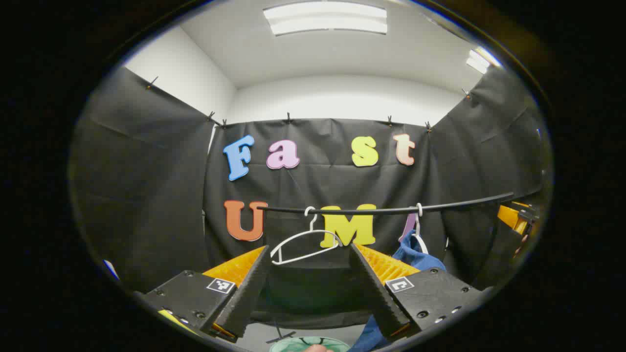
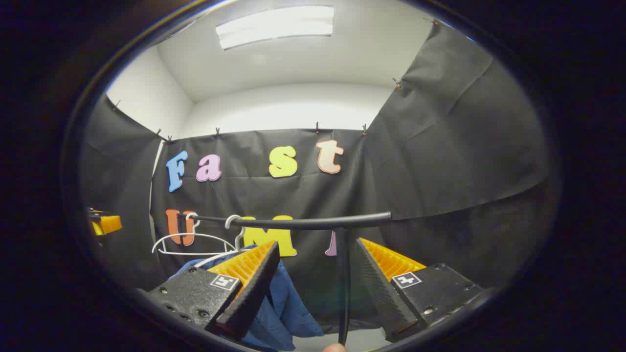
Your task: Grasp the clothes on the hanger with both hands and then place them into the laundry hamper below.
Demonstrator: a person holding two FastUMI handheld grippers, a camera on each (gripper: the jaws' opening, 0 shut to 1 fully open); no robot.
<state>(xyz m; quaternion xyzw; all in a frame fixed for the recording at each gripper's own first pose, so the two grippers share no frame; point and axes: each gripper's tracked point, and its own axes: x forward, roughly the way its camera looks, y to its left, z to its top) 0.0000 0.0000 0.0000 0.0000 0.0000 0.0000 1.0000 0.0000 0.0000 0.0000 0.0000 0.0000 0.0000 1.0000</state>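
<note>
A blue garment (image 2: 286, 305) hangs from a white hanger (image 2: 238, 233) on the black rail (image 2: 303, 223). It drapes just behind and below my right gripper's left finger without touching both fingers. My right gripper (image 2: 318, 243) is open, pointing at the rail with nothing between its fingers. In the left gripper view the same blue garment (image 1: 414, 255) hangs at the right under its hanger (image 1: 418, 230). My left gripper (image 1: 309, 247) is open and empty, to the left of the garment. A pale green round rim (image 1: 293, 343), seemingly the hamper, peeks in below.
An empty white hanger (image 1: 303, 244) hangs on the rail (image 1: 391, 210) straight ahead of the left gripper. The rail's upright post (image 2: 342, 288) stands between the right gripper's fingers. The right gripper (image 1: 513, 217) shows at the far right edge of the left gripper view.
</note>
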